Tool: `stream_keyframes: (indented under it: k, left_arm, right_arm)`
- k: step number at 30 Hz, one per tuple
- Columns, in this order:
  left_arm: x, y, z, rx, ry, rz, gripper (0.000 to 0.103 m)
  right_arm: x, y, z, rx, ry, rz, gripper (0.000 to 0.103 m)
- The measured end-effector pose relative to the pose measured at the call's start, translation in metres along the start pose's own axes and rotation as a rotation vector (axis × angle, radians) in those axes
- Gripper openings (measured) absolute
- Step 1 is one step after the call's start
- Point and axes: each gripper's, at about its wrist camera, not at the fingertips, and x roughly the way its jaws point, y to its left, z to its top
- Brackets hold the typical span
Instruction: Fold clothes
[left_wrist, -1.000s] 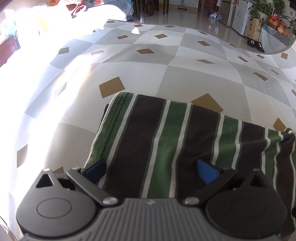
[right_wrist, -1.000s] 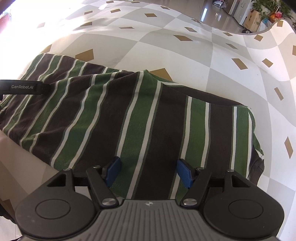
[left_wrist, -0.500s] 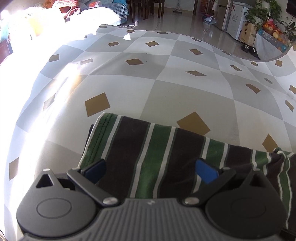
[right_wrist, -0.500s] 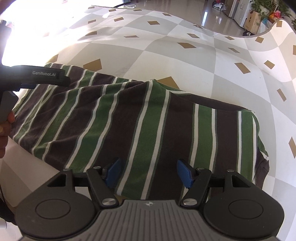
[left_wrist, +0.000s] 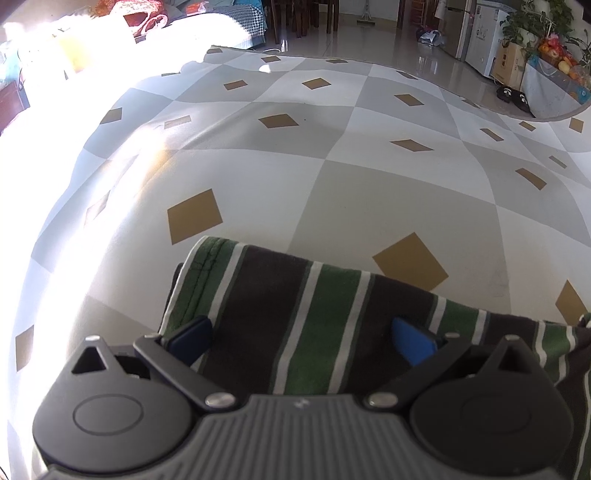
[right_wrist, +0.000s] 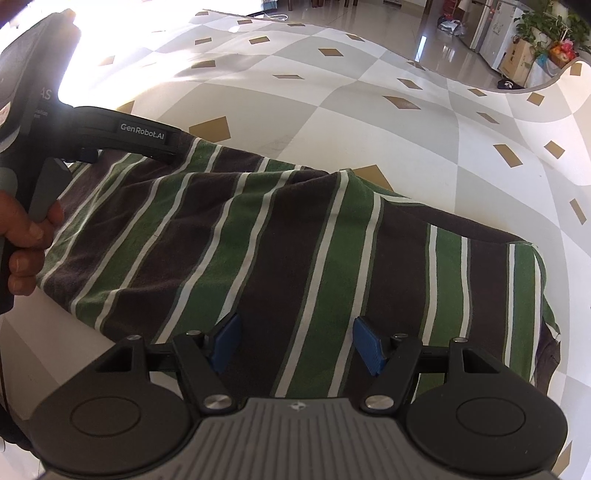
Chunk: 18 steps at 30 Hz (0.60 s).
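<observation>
A green, dark brown and white striped garment (right_wrist: 295, 240) lies folded on a grey-and-white checked cloth (right_wrist: 369, 110). My right gripper (right_wrist: 297, 341) is open and empty above its near edge. My left gripper (left_wrist: 301, 338) is open and empty over the garment's left end (left_wrist: 280, 306), blue pads spread wide. The left gripper's body (right_wrist: 122, 134) and the hand holding it show at the left of the right wrist view, over the garment's far left corner.
The checked cloth (left_wrist: 332, 177) spreads far beyond the garment. Strong sunlight washes out its left side. Beyond its far edge are a shiny floor, a white fridge (left_wrist: 487, 40), potted plants, dark shoes (left_wrist: 513, 98) and dark chairs.
Both grippers have drawn back toward me over the garment, so less of it shows in the left view. The left gripper now sits higher and nearer in the right view. Both stay open.
</observation>
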Motion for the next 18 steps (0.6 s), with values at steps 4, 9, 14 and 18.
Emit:
stream_keyframes:
  k: [4,9,14,18]
  left_arm:
    - [0.001,0.001,0.000,0.003,-0.015,0.004,0.103]
    - [0.000,0.003,0.001,-0.001,-0.014,0.014,0.103]
    - [-0.002,0.013,0.001,-0.008,-0.005,0.052,0.103]
    - [-0.002,0.025,0.000,-0.027,0.009,0.047,0.103]
  right_arm:
    - [-0.002,-0.003,-0.005,0.000,0.007,0.002,0.065]
    - [-0.005,-0.005,-0.011,0.004,0.026,-0.008,0.067]
    - [-0.006,-0.011,-0.014,0.029,0.040,-0.004,0.068]
    - [-0.006,-0.010,-0.015,0.016,0.033,-0.011,0.068]
